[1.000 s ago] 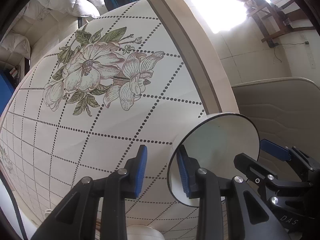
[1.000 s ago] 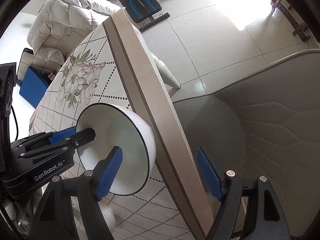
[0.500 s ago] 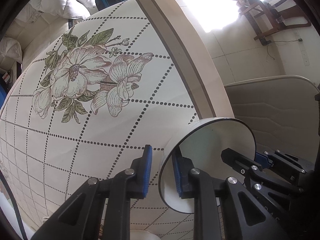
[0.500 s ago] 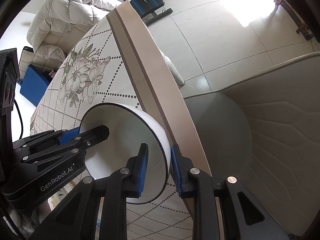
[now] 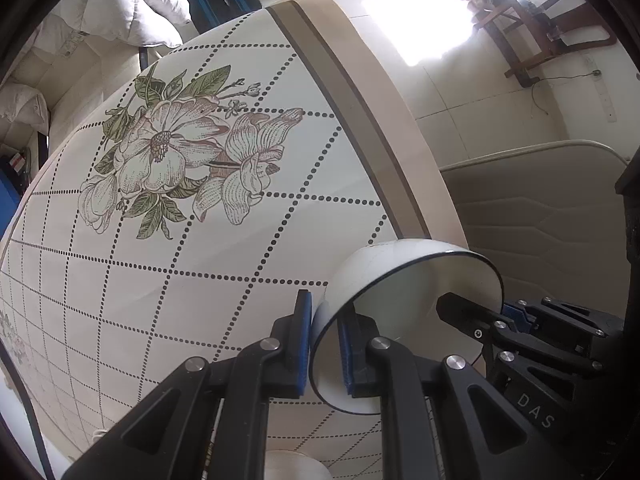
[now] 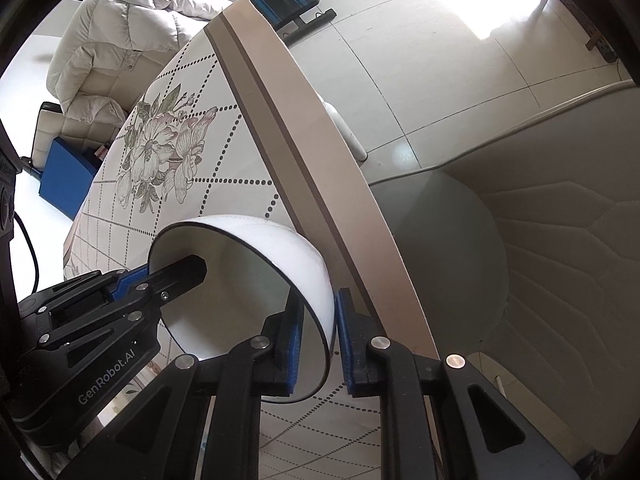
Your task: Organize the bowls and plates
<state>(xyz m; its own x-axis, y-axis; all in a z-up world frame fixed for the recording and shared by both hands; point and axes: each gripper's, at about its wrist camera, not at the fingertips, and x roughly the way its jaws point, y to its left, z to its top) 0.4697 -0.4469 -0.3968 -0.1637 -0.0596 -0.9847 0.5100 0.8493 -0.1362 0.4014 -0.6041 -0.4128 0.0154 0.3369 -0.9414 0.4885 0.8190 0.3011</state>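
White bowl (image 5: 404, 320) held tilted just above the table (image 5: 200, 280), near its edge band — gripped on opposite rim walls by left gripper (image 5: 324, 354) and right gripper (image 6: 318, 344), both clenched, presumably for steady two-handed carrying.

Another white dish (image 5: 294, 466) cut off by the bottom edge behind the left jaws, kind unclear.

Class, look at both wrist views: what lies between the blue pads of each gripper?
The white bowl's rim wall: left gripper pinches one side, right gripper the opposite.
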